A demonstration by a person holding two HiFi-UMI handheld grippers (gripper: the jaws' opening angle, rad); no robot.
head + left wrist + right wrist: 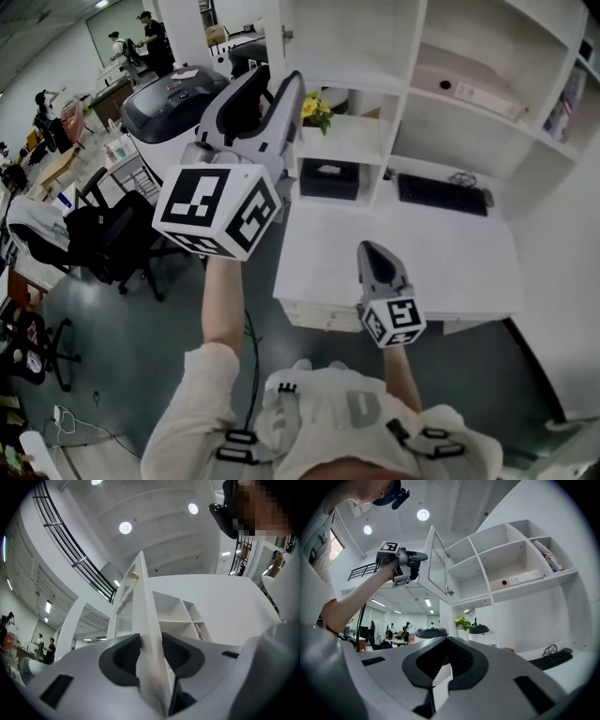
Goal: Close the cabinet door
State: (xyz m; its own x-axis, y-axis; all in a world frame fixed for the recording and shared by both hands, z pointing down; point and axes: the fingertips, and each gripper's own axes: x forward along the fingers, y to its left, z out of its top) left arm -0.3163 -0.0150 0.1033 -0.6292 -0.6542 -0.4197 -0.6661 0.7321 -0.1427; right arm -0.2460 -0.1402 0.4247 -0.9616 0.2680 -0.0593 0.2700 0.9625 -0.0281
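Cabinet door point(437, 562) open, edge clamped in left gripper point(151, 652) jaws; right gripper point(446, 648) jaws closed, empty.

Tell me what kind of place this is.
Most likely an open-plan office: a white desk carrying a black keyboard, white wall shelving above it, and a black office chair on the grey floor beside further desks.

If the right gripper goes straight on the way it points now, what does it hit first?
Likely the plant on the shelf beyond the desk. The right gripper, jaws shut, aims about there, but depth is unclear.
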